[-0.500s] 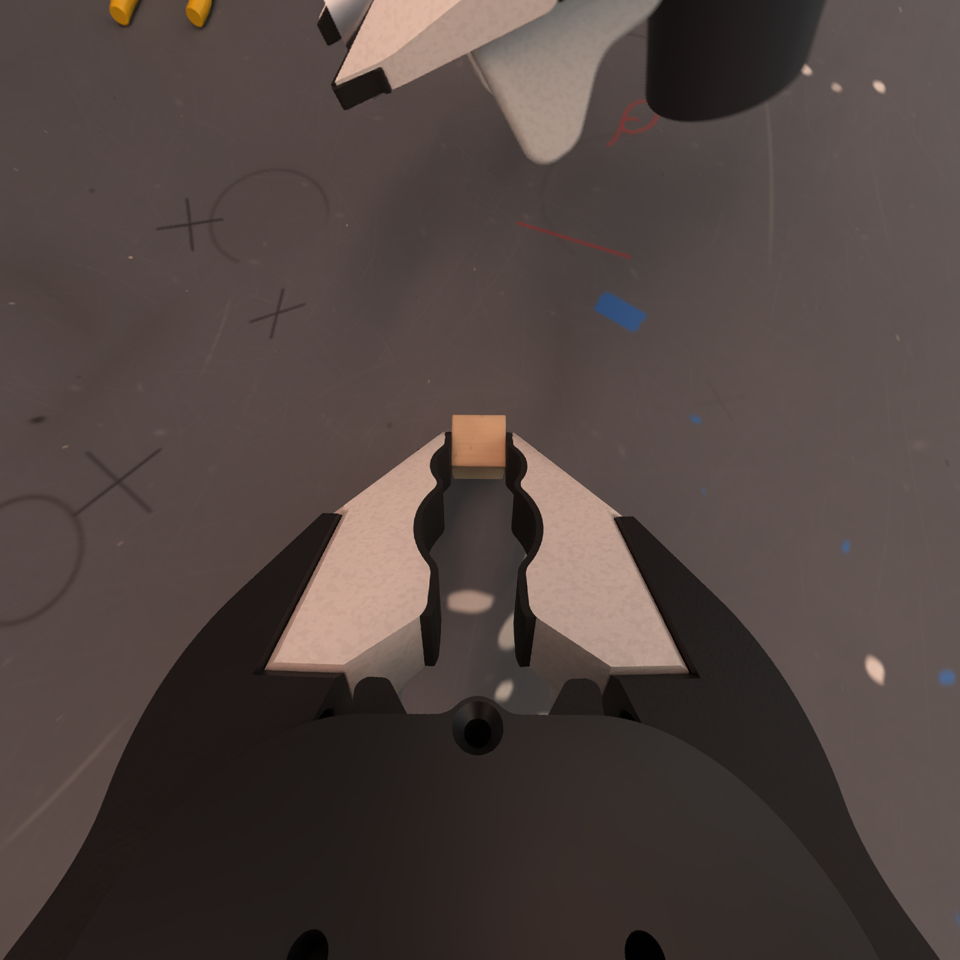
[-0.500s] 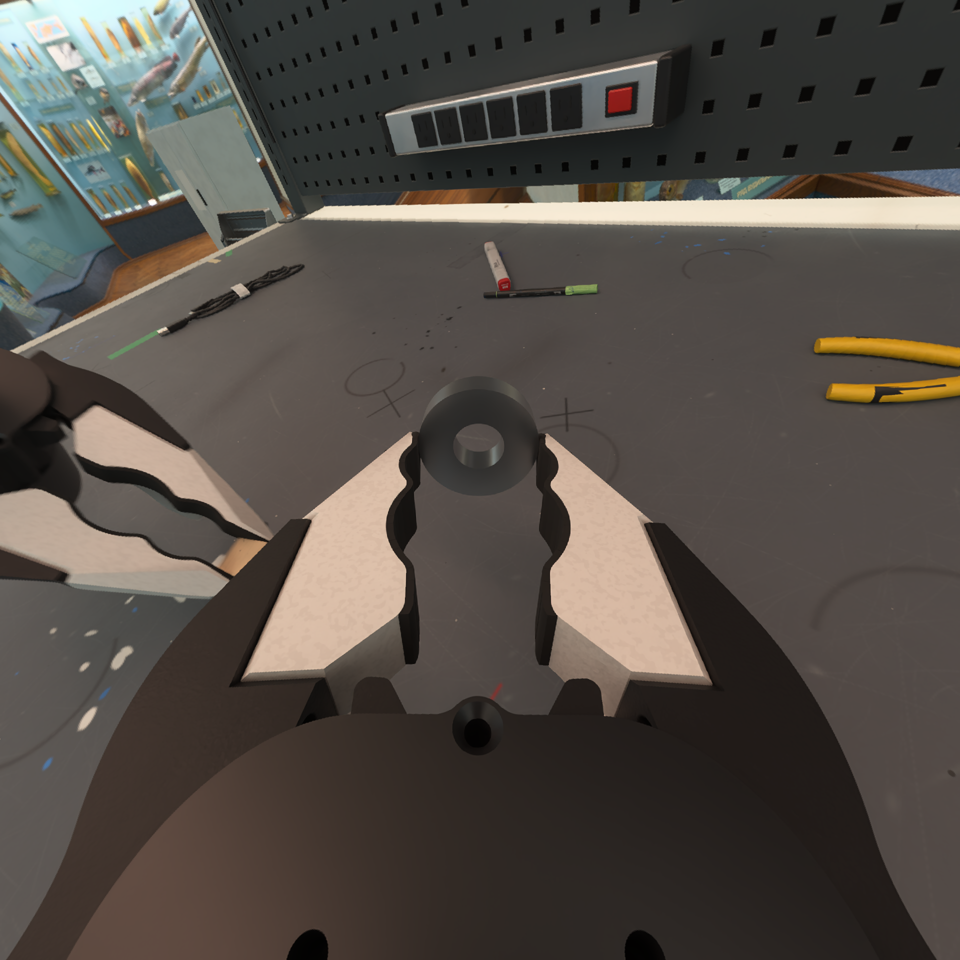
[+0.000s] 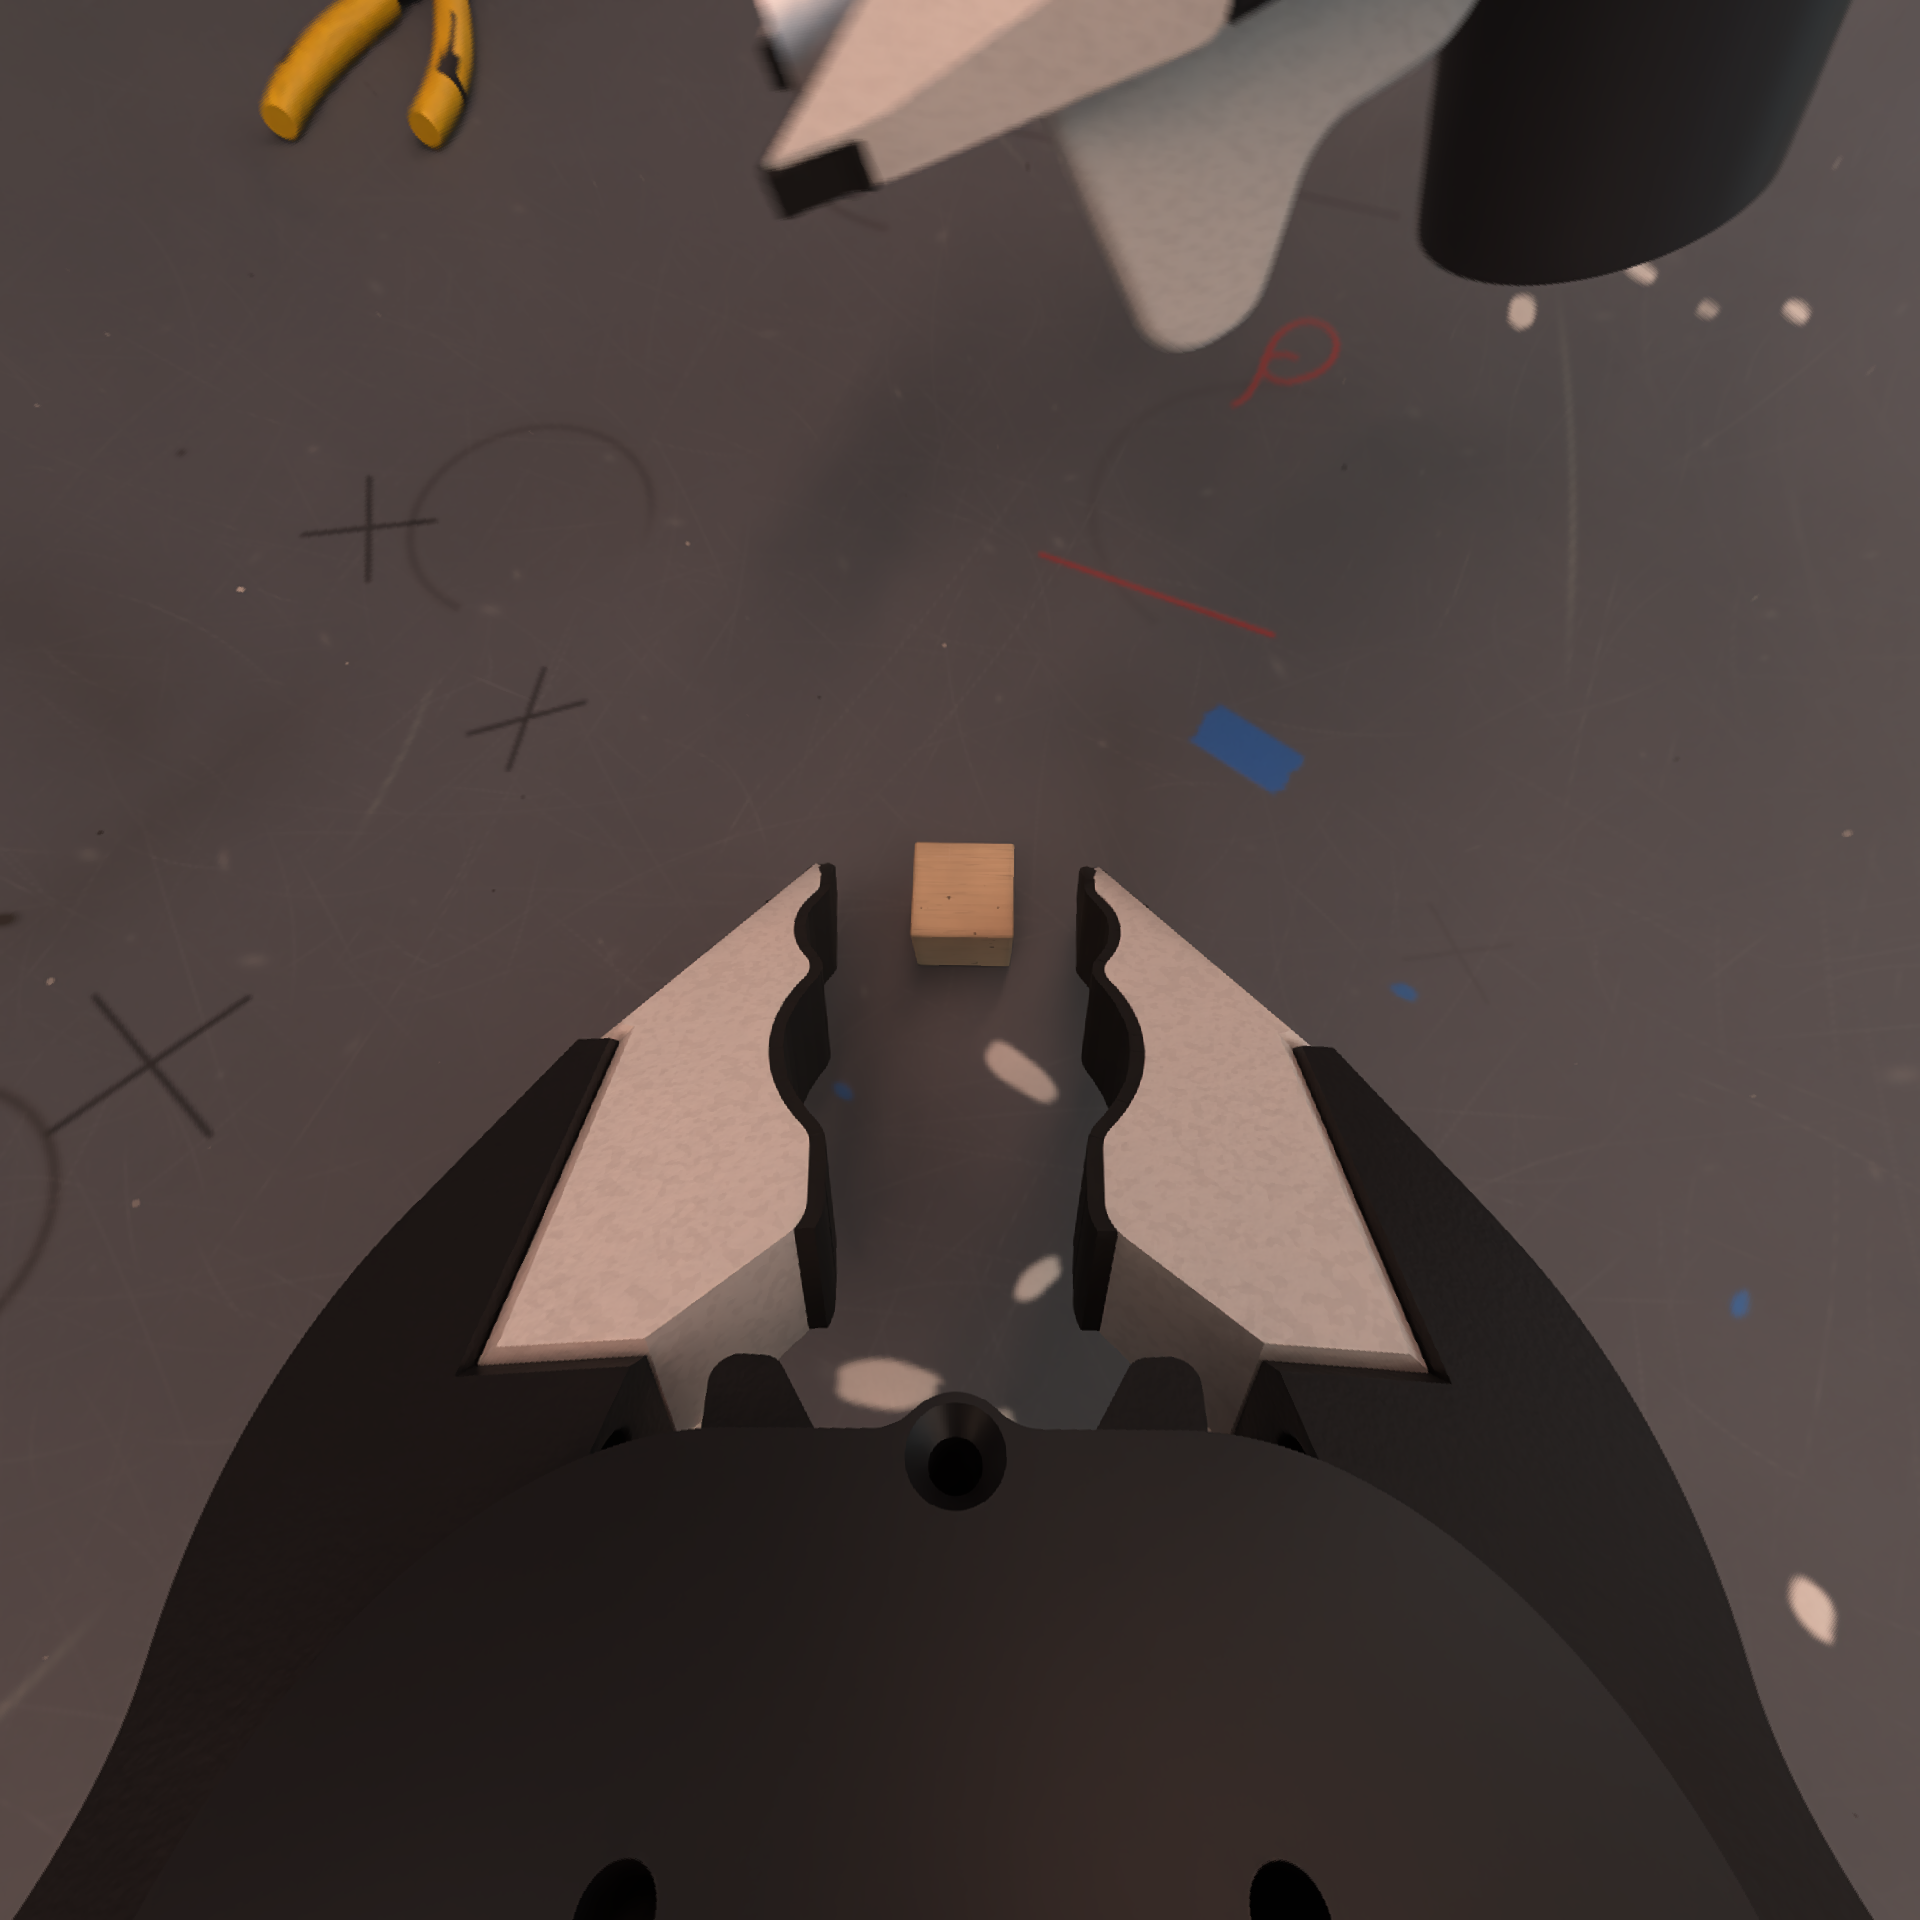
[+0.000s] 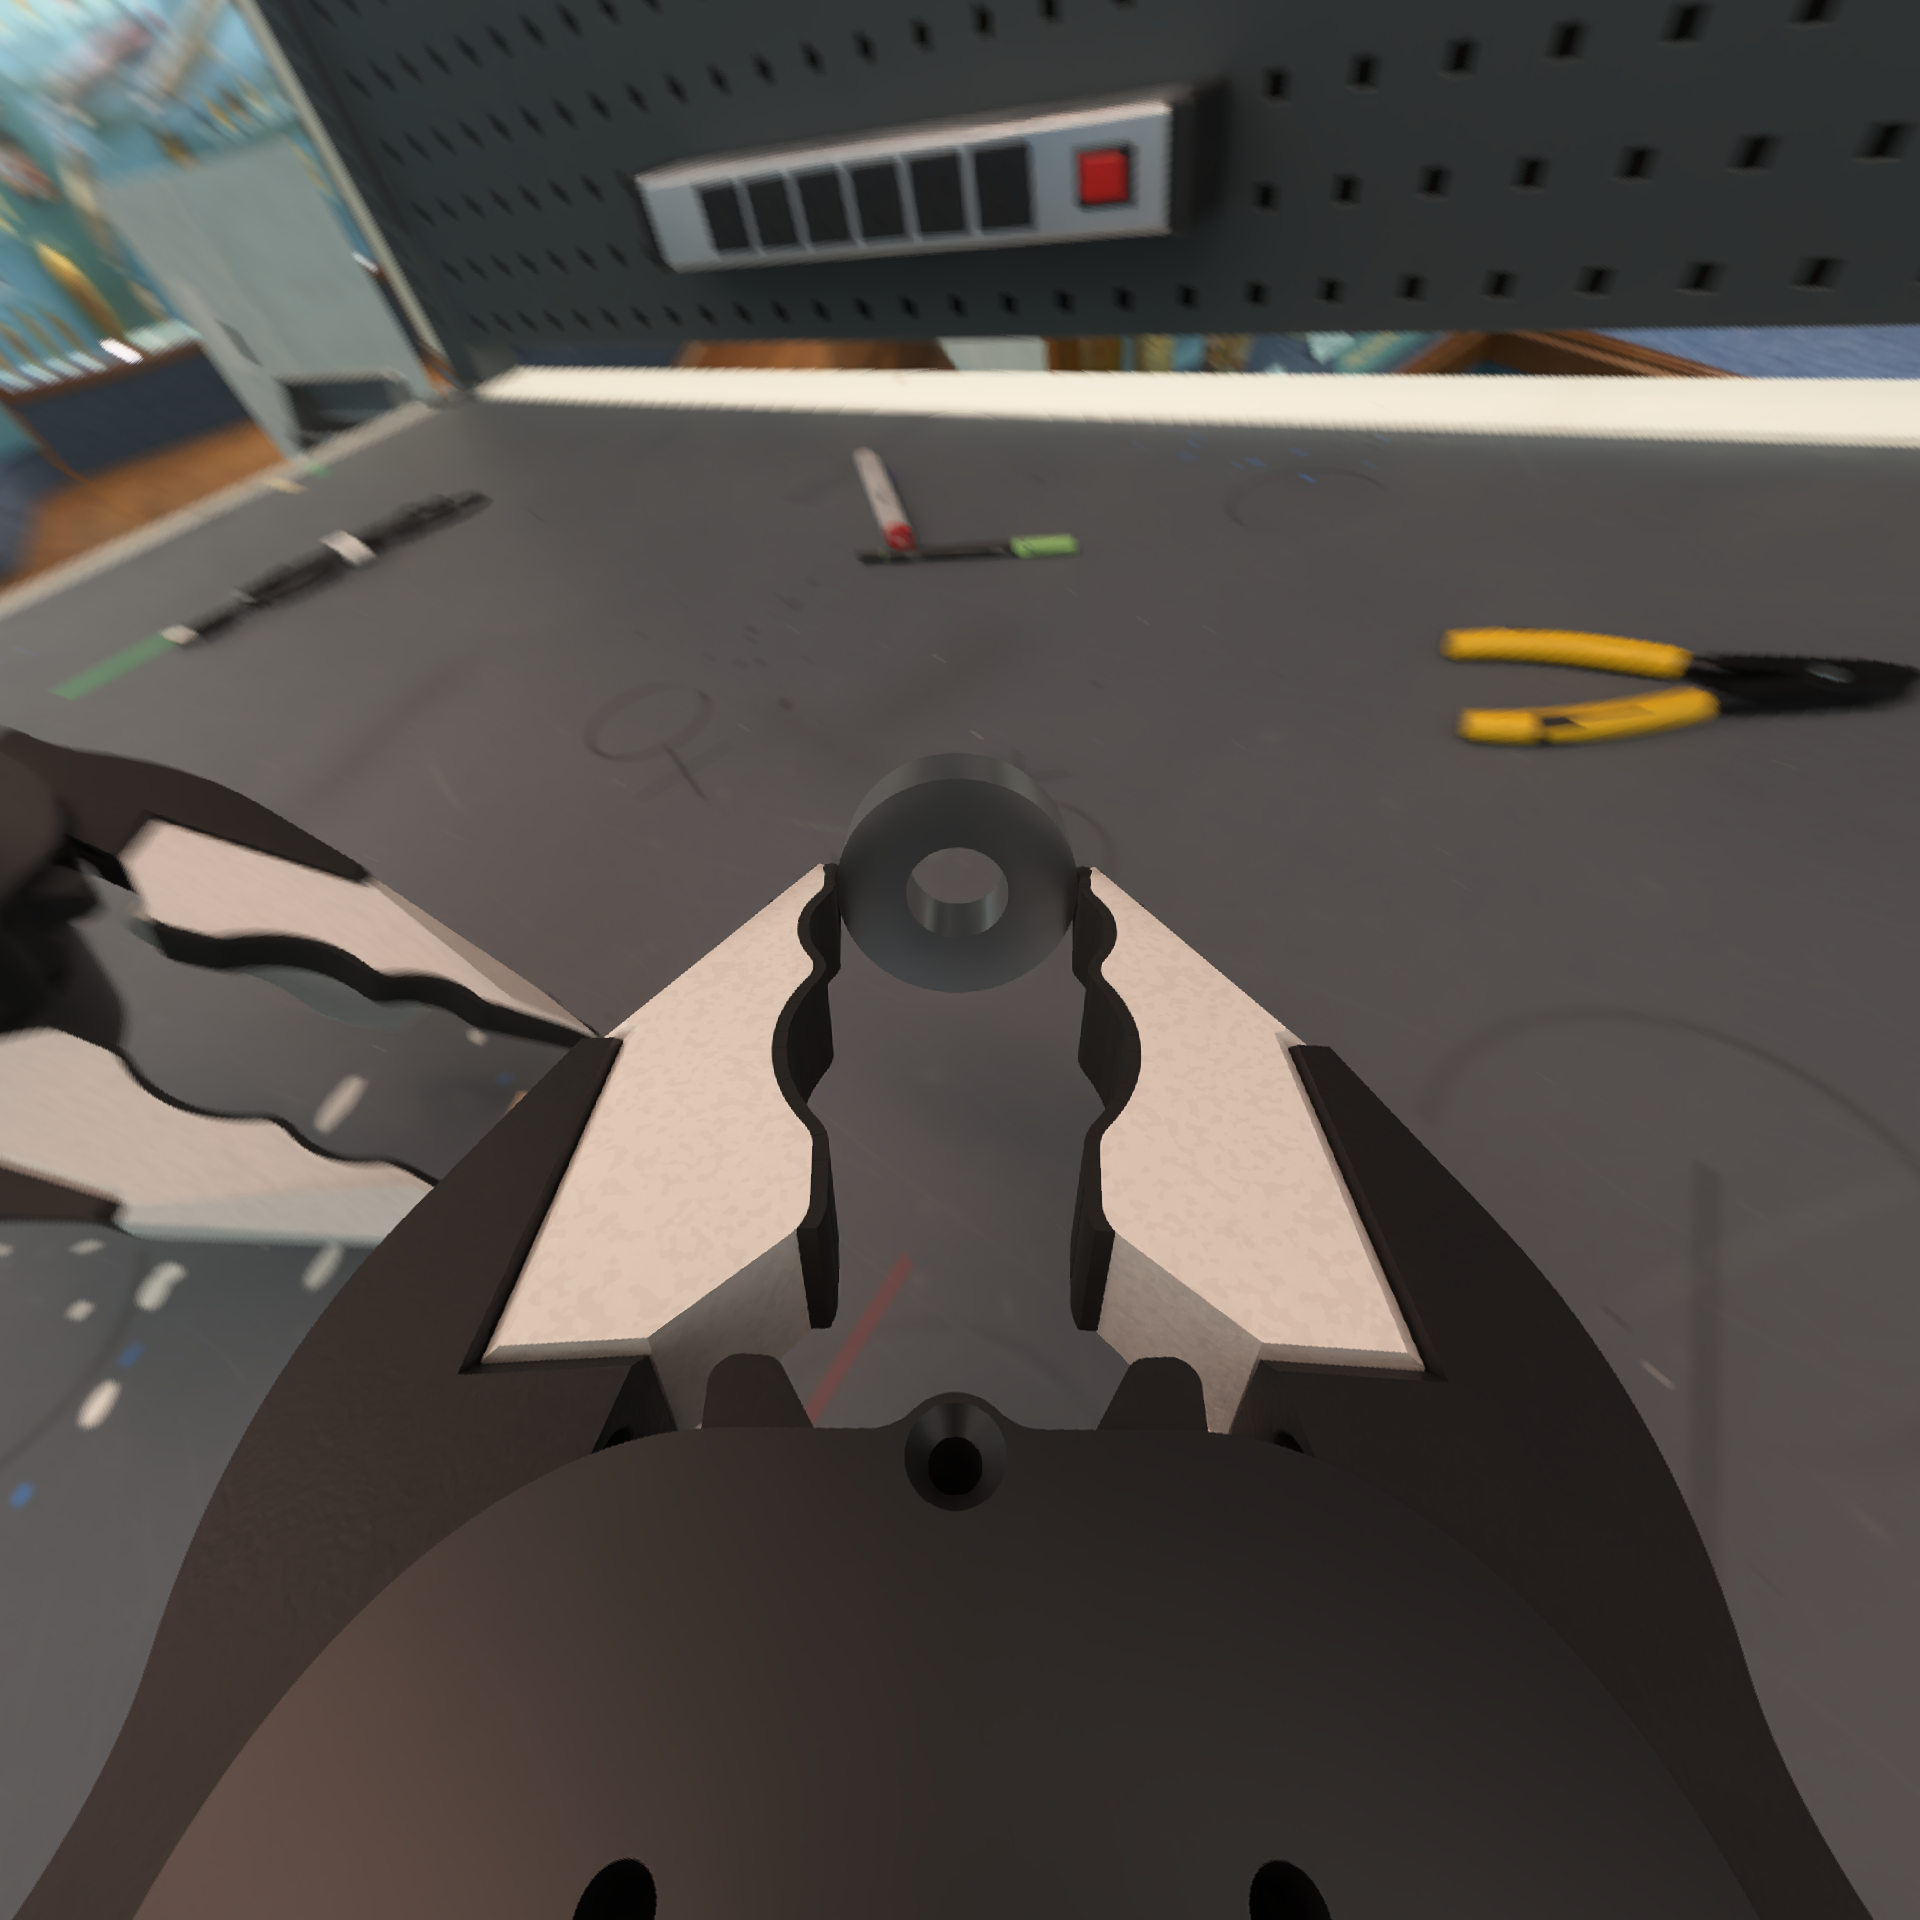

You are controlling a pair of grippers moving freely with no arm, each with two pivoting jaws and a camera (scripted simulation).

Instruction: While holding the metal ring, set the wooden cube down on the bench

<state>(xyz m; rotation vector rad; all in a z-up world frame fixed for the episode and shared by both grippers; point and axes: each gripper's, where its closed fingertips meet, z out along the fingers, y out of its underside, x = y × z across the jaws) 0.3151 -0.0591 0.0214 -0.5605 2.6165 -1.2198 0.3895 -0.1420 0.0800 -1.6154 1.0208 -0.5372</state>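
The small wooden cube (image 3: 962,902) rests on the dark grey bench (image 3: 520,883) between the tips of my left gripper (image 3: 954,883), with a gap on each side. The left gripper is open and points down at the bench. My right gripper (image 4: 954,883) is shut on the dark metal ring (image 4: 956,873), held upright at its fingertips above the bench (image 4: 1351,935). The right gripper also shows at the top of the left wrist view (image 3: 1039,94). The left gripper shows at the left of the right wrist view (image 4: 260,1018); the cube is hidden there.
Yellow-handled pliers (image 4: 1621,686) lie at the right; their handles show in the left wrist view (image 3: 364,78). A red-capped marker (image 4: 881,497) and a green-capped pen (image 4: 966,549) lie at the back, a black cable bundle (image 4: 322,561) at the back left. A pegboard with a power strip (image 4: 914,177) stands behind the bench.
My left gripper has opened and let go of the wooden cube, which now sits on the bench. The right gripper has shifted a little, with the ring still held.
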